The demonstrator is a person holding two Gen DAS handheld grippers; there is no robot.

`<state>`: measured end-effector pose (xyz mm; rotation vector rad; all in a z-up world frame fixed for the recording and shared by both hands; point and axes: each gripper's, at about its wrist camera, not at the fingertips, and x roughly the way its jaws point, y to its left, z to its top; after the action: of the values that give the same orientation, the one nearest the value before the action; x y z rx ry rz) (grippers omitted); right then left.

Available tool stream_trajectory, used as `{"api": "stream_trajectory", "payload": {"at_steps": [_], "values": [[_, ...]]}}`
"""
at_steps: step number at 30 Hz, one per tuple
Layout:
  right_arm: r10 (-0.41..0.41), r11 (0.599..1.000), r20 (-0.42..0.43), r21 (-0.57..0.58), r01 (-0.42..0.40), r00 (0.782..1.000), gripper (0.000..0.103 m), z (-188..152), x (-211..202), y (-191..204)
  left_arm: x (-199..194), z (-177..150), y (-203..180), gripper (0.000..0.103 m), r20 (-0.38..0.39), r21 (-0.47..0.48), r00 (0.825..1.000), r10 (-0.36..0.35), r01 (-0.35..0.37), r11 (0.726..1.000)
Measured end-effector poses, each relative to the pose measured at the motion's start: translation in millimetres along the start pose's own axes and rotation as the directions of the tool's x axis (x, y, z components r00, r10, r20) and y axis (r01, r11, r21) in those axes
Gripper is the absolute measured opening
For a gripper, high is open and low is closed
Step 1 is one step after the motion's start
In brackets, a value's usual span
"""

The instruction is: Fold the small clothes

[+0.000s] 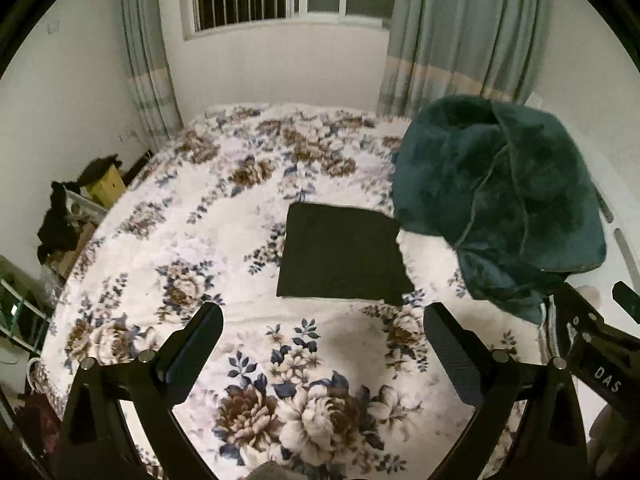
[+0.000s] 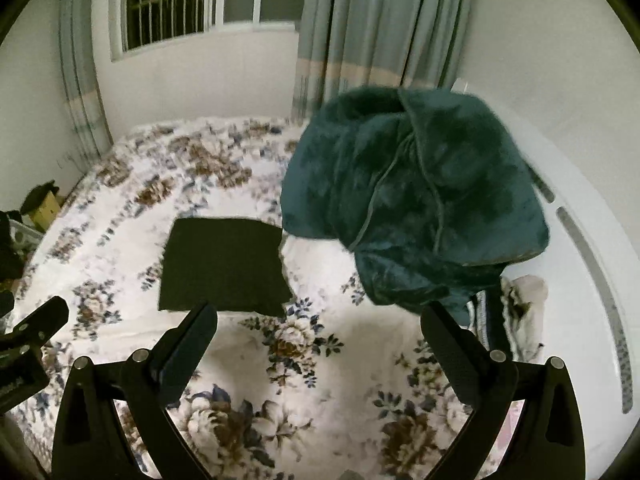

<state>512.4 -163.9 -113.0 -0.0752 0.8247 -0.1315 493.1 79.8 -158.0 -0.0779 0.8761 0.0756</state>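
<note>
My left gripper (image 1: 322, 320) and right gripper (image 2: 318, 320) both gape wide, empty, above the floral bed (image 1: 168, 248). The folded black cloth (image 1: 340, 256) lies flat mid-bed, roughly square, edges toward the window-side edge, touching the teal blanket (image 1: 500, 200).

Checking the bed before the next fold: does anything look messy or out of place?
The black cloth lies flat and neatly squared on the floral bedspread. The teal fleece garment beside it is bunched in a rumpled heap, overlapping the black cloth's far corner. Both tools are open, holding nothing.
</note>
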Motion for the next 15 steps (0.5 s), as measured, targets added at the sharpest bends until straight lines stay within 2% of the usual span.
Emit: {"api": "stream_trajectory", "payload": {"at_steps": [7, 12, 15], "values": [[0.024, 1.000, 0.116, 0.009, -0.026, 0.993, 0.103, -0.2, -125.7, -18.0, -96.1, -5.9, -7.8, 0.102, 0.086, -0.009, 0.996, -0.014, 0.015, 1.000], [0.032, 0.999, 0.178, 0.007, -0.034, 0.983, 0.103, -7.4, -192.2, -29.0, -146.5, -18.9, -10.4, 0.102, 0.134, 0.000, 0.991, -0.013, 0.013, 1.000], [0.041, 0.999, 0.188, 0.003, -0.042, 0.981, 0.103, -16.9, -221.0, -34.7, -165.3, -25.0, -9.1, 0.102, 0.150, 0.000, 0.989, -0.013, 0.013, 1.000]]}}
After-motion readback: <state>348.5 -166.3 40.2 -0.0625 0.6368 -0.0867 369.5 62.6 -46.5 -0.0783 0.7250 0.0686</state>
